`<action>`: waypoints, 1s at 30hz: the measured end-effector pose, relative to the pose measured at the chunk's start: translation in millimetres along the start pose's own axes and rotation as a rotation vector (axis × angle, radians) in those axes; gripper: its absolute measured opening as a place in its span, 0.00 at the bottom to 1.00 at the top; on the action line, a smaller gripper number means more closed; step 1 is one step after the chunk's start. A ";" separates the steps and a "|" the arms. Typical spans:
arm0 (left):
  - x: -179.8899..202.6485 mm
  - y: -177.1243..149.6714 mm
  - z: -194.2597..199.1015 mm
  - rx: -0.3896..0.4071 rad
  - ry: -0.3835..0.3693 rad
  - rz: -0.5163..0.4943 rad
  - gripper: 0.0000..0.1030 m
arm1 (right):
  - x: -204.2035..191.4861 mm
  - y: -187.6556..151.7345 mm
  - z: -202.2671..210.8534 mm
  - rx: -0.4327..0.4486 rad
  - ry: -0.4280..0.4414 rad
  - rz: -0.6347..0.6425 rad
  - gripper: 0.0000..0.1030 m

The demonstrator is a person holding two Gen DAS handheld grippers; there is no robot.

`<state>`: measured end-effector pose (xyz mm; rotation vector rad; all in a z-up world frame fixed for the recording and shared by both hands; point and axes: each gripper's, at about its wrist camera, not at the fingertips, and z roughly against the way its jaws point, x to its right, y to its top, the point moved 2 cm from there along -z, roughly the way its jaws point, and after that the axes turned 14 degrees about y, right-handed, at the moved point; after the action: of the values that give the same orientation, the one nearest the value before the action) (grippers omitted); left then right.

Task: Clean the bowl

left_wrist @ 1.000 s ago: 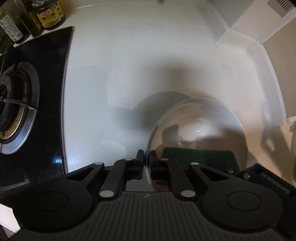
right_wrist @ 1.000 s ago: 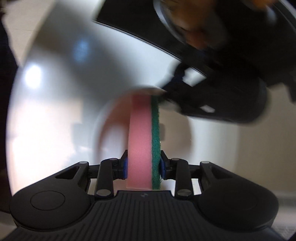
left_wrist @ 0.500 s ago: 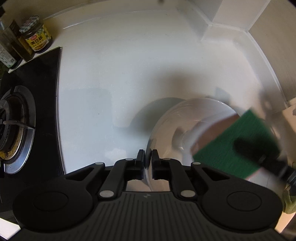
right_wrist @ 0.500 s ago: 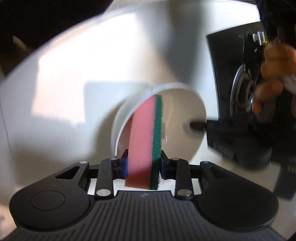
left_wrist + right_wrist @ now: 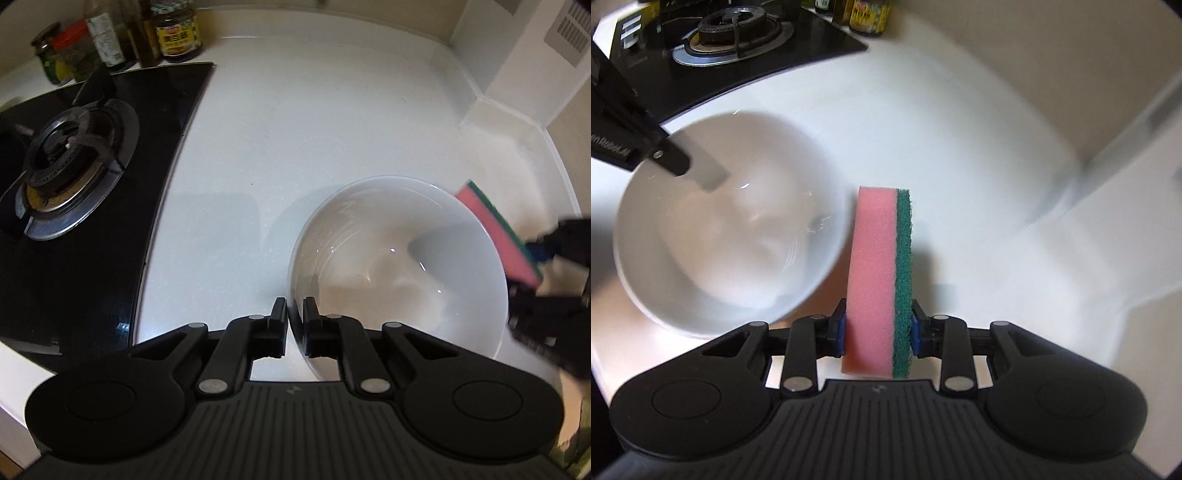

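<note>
A white bowl sits on the white counter. My left gripper straddles the bowl's near-left rim, one finger outside and one inside. Its jaws stand slightly apart with thin gaps beside the rim, so the pads do not seem to press. In the right wrist view, one left finger reaches over the bowl's far rim. My right gripper is shut on a pink sponge with a green scouring side. It holds the sponge upright, outside the bowl and just to its right. The bowl's inside looks wet and shiny.
A black gas stove with its burner lies left of the bowl. Sauce jars and bottles stand behind the stove. A tiled wall corner bounds the counter at the back right.
The sponge has come out of the bowl and swung to its right as the right gripper rolled. The left jaws have widened a little around the rim.
</note>
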<state>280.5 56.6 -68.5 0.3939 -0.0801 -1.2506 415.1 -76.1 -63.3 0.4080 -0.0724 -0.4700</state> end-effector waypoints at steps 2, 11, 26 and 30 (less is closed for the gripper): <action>-0.5 -2.9 -3.1 -0.011 0.006 0.030 0.07 | -2.1 -13.8 6.1 0.039 0.019 -0.065 0.26; 7.6 -15.6 -3.9 0.034 0.068 0.116 0.12 | -40.9 -89.9 42.0 0.232 0.175 -0.633 0.27; 12.8 -25.8 -11.0 0.032 0.053 0.117 0.13 | -135.8 -114.7 20.3 0.459 0.669 -1.029 0.27; -1.7 -10.6 -18.6 -0.073 -0.050 0.099 0.06 | -133.4 -106.0 7.3 0.434 0.734 -1.094 0.27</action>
<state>275.5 60.1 -89.2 0.2916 -0.0954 -1.1624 250.0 -104.3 -95.5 1.0269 0.8147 -1.3576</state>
